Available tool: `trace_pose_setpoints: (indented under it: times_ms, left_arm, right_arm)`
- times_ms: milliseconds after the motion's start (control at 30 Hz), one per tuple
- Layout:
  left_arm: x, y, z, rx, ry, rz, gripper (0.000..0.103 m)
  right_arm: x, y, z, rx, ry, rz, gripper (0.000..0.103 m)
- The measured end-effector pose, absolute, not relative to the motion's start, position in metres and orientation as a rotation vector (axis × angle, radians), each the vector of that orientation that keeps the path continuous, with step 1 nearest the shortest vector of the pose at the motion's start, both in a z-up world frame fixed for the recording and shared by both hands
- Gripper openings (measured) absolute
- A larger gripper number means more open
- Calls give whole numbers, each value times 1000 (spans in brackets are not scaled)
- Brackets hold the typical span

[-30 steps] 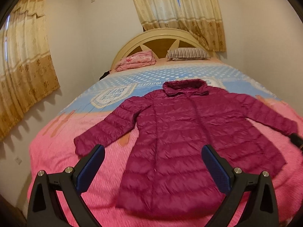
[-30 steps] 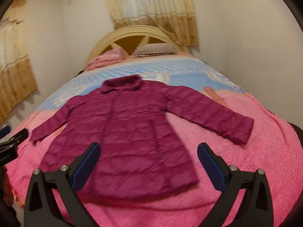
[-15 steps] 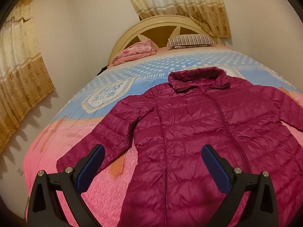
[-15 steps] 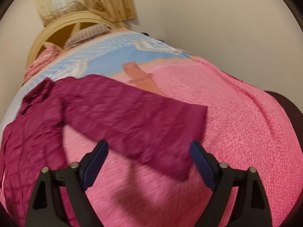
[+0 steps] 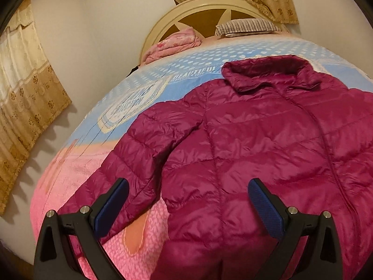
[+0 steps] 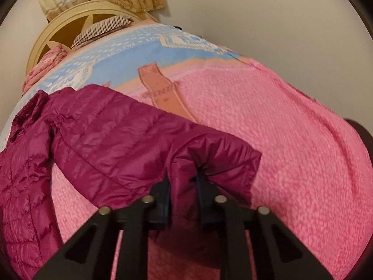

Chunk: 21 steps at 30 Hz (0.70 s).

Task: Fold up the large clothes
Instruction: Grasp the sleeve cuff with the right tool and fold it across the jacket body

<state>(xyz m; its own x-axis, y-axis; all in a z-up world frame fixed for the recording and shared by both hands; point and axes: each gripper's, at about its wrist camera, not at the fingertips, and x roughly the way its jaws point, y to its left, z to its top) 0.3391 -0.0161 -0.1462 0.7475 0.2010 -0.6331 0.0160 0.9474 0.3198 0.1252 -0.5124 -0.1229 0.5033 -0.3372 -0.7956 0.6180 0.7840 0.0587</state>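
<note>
A magenta quilted puffer jacket (image 5: 256, 135) lies face up on the bed, collar toward the headboard, sleeves spread. My left gripper (image 5: 188, 200) is open and empty, low over the jacket's left side where the left sleeve (image 5: 130, 163) meets the body. In the right wrist view my right gripper (image 6: 184, 182) is shut on the cuff end of the jacket's right sleeve (image 6: 121, 144), and the fabric bunches up between the fingers.
The bed has a pink and blue blanket (image 6: 279, 128). A folded pink quilt (image 5: 172, 44) and a striped pillow (image 5: 247, 26) lie at the cream headboard (image 5: 209, 7). Curtains (image 5: 25, 88) hang on the left wall. The bed's left edge (image 5: 35, 196) drops near the wall.
Both grippers moved in closer to the jacket. My right gripper went from open above the right sleeve cuff to shut on it. My left gripper stayed open.
</note>
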Motion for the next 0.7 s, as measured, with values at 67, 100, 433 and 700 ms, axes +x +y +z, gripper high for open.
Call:
trace_pose_setpoints:
  times_ms: [67, 100, 433, 700]
  left_arm:
    - [344, -13, -147, 308, 729, 102, 102]
    - [346, -12, -148, 305, 730, 102, 102]
    - [358, 2, -151, 273, 748, 89, 102]
    - [359, 18, -154, 258, 762, 91, 102]
  right_arm:
    - [136, -507, -117, 326, 857, -578, 16]
    - [143, -502, -113, 311, 852, -568, 16]
    - [234, -429, -76, 120, 784, -404, 15]
    - [291, -341, -74, 0, 774, -243, 14]
